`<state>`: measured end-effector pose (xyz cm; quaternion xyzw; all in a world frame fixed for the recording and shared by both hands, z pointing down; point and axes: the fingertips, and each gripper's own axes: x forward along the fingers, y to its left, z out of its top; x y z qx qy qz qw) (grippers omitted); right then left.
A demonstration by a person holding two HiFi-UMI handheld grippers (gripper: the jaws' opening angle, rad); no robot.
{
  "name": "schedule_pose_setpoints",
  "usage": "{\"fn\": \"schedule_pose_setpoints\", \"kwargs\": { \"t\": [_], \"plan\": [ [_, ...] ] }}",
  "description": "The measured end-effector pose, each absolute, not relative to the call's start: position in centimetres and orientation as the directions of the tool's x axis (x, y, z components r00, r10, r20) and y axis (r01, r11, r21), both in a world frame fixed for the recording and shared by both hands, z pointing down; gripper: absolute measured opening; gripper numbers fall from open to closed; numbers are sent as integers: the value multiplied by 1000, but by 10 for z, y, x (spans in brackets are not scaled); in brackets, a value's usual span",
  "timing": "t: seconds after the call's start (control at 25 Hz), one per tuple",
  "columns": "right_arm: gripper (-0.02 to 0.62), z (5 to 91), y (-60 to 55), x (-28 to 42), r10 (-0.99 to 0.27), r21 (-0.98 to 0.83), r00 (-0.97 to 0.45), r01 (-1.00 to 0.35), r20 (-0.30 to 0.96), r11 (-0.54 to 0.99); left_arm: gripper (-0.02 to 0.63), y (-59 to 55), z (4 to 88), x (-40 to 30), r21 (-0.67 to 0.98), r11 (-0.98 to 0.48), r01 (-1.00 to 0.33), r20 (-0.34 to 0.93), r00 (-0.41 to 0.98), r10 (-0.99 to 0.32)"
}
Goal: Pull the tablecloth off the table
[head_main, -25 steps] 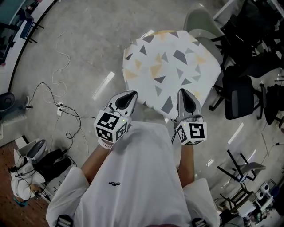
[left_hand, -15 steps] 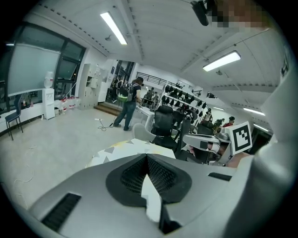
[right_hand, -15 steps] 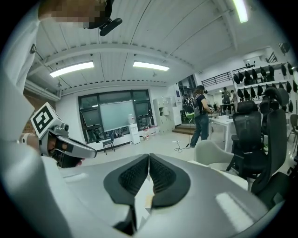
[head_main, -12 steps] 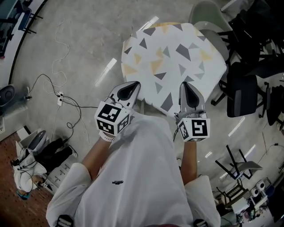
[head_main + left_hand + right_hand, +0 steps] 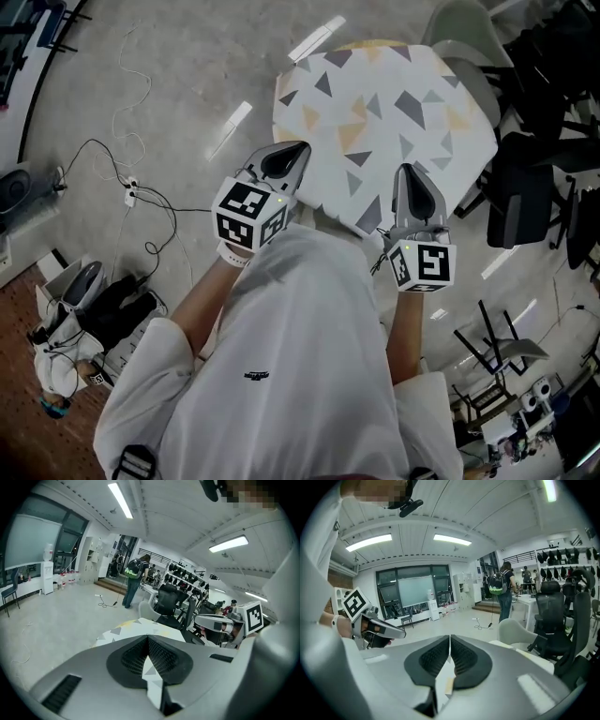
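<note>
A white tablecloth [image 5: 384, 112] with grey and yellow triangles covers a small table in the head view. My left gripper [image 5: 296, 152] is shut on the cloth's near left edge, and my right gripper [image 5: 410, 172] is shut on its near right edge. In the left gripper view a strip of patterned cloth [image 5: 151, 670] is pinched between the closed pads of the left gripper [image 5: 148, 640], with the covered tabletop beyond. In the right gripper view a fold of cloth [image 5: 443, 679] hangs between the closed pads of the right gripper [image 5: 450, 638].
A pale green chair [image 5: 466, 33] stands behind the table and black office chairs [image 5: 525, 192] crowd its right side. Cables [image 5: 141, 197] trail over the concrete floor at left, with bags [image 5: 84, 309] lower left. A person with a backpack [image 5: 132, 581] stands far off.
Both grippers keep their hold on the cloth's near edge. In the head view the table and grippers have slid up and to the right.
</note>
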<state>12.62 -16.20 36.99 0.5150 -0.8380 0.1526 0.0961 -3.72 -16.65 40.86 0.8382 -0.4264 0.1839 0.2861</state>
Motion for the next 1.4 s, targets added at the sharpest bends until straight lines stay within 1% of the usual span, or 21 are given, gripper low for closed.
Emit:
{"fn": "schedule_pose_setpoints", "kwargs": {
  "t": [0.28,0.32,0.36,0.4,0.52,0.56,0.72,0.8,1.16,1.24,1.32,1.4],
  "plan": [
    [31,399,-197,91,-791,-167,-483,-875,376,455,8,-202,461,-56,321,-465,-825,597,557,-577],
    [32,404,-202,87,-786,-170,-484,-874,384,455,21,-208,471,-57,334,-464,-821,607,564,-560],
    [32,409,-206,84,-781,-175,-485,-874,393,454,75,-214,480,-57,346,-463,-816,616,570,-543],
    [32,415,-211,82,-777,-180,-485,-874,401,452,100,-220,488,-58,352,-464,-813,624,573,-532],
    [32,429,-223,77,-771,-186,-478,-877,421,443,146,-241,510,-61,345,-472,-812,637,571,-518],
    [33,433,-227,76,-770,-184,-474,-879,427,439,157,-248,518,-62,347,-473,-810,635,574,-517],
    [34,450,-247,81,-771,-188,-453,-891,448,414,161,-283,556,-65,391,-450,-803,616,591,-520],
    [34,460,-254,84,-768,-191,-443,-896,462,402,195,-295,576,-64,391,-445,-805,631,587,-508],
    [37,502,-286,91,-739,-197,-426,-903,522,382,253,-345,652,-67,386,-436,-813,671,571,-473],
    [38,508,-292,91,-732,-202,-428,-902,530,381,269,-349,665,-67,400,-446,-800,671,588,-452],
    [38,513,-296,90,-722,-202,-431,-900,540,386,301,-350,677,-64,422,-463,-779,670,612,-420],
    [38,518,-298,89,-714,-206,-435,-898,549,389,305,-349,683,-62,435,-471,-768,667,626,-405]
  ]
}}
